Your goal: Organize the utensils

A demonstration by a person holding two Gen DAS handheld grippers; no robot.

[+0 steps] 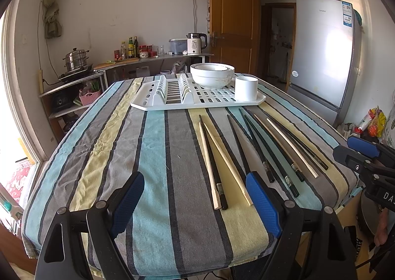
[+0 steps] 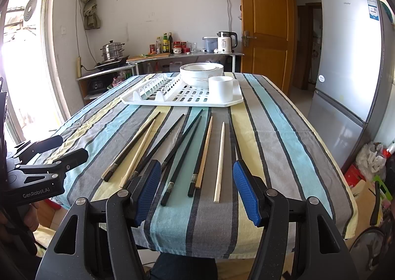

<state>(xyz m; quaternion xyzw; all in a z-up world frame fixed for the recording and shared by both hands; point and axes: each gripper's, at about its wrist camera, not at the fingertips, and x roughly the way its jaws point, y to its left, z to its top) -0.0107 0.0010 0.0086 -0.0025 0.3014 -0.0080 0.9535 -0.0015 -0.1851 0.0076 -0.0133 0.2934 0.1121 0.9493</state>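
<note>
Left wrist view: the left gripper (image 1: 195, 206) hangs over the near edge of the table, jaws spread wide, nothing between them.
Right wrist view: the right gripper (image 2: 197, 188) hangs over the same near edge, jaws likewise apart and empty, lined up with the chopsticks.
Task's things: the chopsticks (image 2: 172, 151), a mix of black ones and pale wooden ones, lie loose on the striped tablecloth (image 1: 153, 146), fanned out between the near edge and the drying rack, butt ends toward the grippers.
Sorting so far: I judge nothing is done yet; black and wooden sticks lie mixed and some cross, and none is in a container.
What is left: by my reading, every stick has yet to be picked up and put away, most likely into the cup, though the pictures do not confirm that.
Drying rack (image 1: 153, 104): white plastic, toward the far edge of the table; its plate slots stand empty.
Bowls (image 1: 212, 77): white, nested in a stack on the rack's far side; I see nothing inside the top one.
Cup (image 1: 245, 88): white, upright on the rack's right corner, just beside the bowls; its inside is hidden from both cameras, but no stick pokes out.
</note>
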